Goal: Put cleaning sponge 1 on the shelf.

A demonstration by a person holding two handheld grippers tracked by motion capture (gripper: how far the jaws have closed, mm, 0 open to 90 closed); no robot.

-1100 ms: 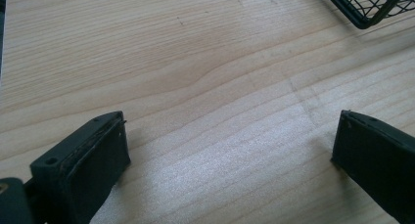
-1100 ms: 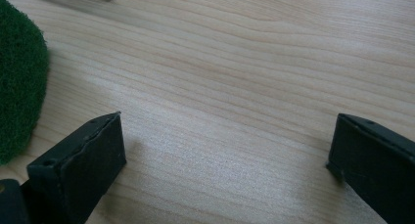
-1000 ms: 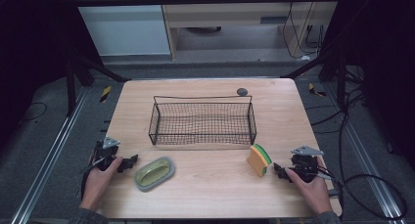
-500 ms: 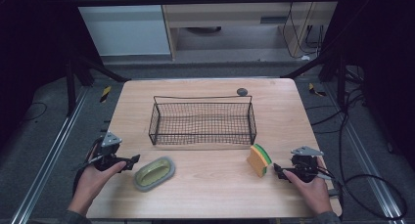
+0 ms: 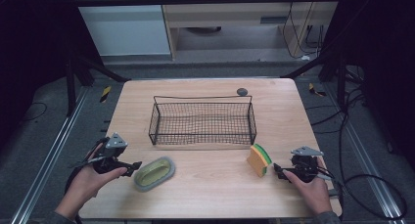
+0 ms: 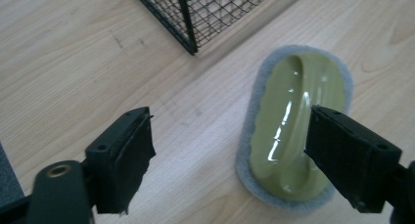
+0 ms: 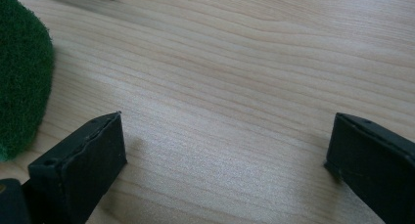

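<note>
Left hand-held gripper (image 5: 133, 166) sits at the near-left of the counter (image 5: 205, 194), jaws apart and pointing at the green scrubber pad (image 5: 154, 172), nothing between them. Those jaws have just been closing a bit, with a wide gap left. In the left gripper view the scrubber (image 6: 293, 131) lies flat on the wood: glossy olive-green handle on top, grey felt rim around it. One jaw overlaps its near edge in the picture; can't tell if it touches. The other jaw is over bare wood, well clear. Corner of the black wire basket (image 6: 205, 13) shows at the top of that view, just beyond the scrubber. In the high view the basket (image 5: 203, 121) stands mid-counter, upright, scrubber in front of its left corner, near but apart. Small dark round object (image 5: 242, 91) on the counter behind the basket's far-right rim. Right hand-held gripper (image 5: 277, 169) rests at the near-right, jaws apart, nothing in them, aimed at the yellow-and-green sponge (image 5: 259, 160) that stands on edge just beside it, apart from the jaw tips. Right gripper view: bare wood between the jaws, the sponge's green scouring face (image 7: 22, 77) at the left edge, beside the left jaw and outside the gap.
</note>
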